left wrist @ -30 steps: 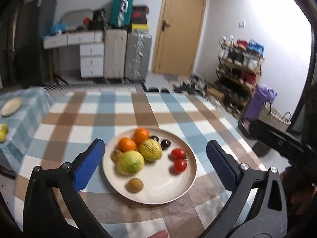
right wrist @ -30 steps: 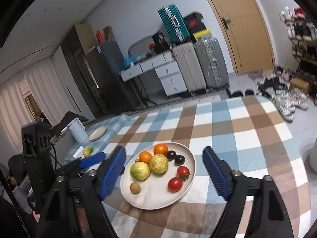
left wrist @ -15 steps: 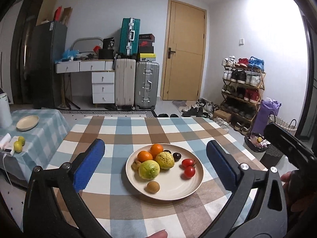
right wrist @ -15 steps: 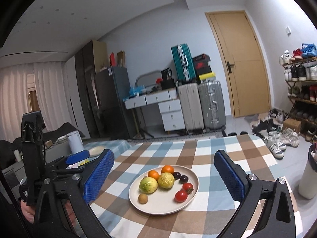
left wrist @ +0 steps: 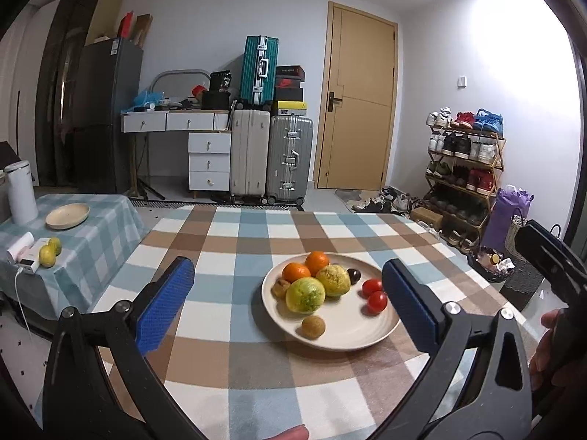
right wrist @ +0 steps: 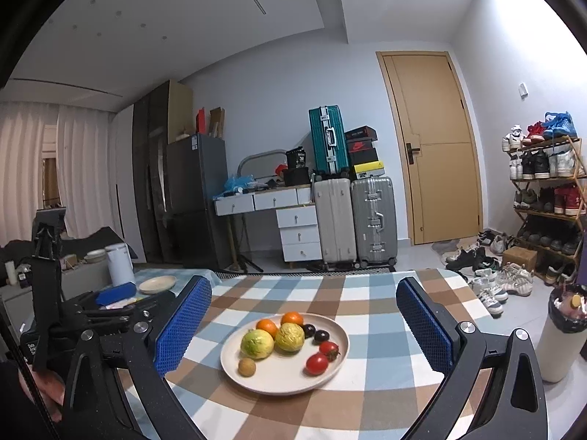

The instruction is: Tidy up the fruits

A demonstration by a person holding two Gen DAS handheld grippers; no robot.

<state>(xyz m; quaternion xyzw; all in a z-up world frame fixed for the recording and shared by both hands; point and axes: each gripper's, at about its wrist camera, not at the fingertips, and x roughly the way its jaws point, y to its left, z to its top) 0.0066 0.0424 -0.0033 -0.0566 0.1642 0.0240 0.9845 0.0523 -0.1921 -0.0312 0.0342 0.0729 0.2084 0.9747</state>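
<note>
I hold my left gripper (left wrist: 286, 304) and my right gripper (right wrist: 304, 324) above the near end of the checked table (left wrist: 234, 242). Both have their blue pads wide apart, and nothing is between them.

The plate (left wrist: 352, 333) is my landmark. It sits on the table ahead of both grippers. From my left gripper it lies a bit to the right. From my right gripper it lies almost straight ahead, so I think my right hand has the easier reach.

On the plate, the two oranges (left wrist: 306, 267) are at the far side. The green fruit (left wrist: 305, 295) and the bumpy yellow fruit (left wrist: 333, 279) sit in the middle, touching. The two red tomatoes (right wrist: 323, 355) are on the right side, and the two dark plums (right wrist: 315, 333) are just behind them. The small brown fruit (right wrist: 247, 366) sits alone at the near left of the plate. It is round, so any side works.

There is lots of bare table all around the plate. A second plate (left wrist: 67, 215) waits on the small table far to the left.
</note>
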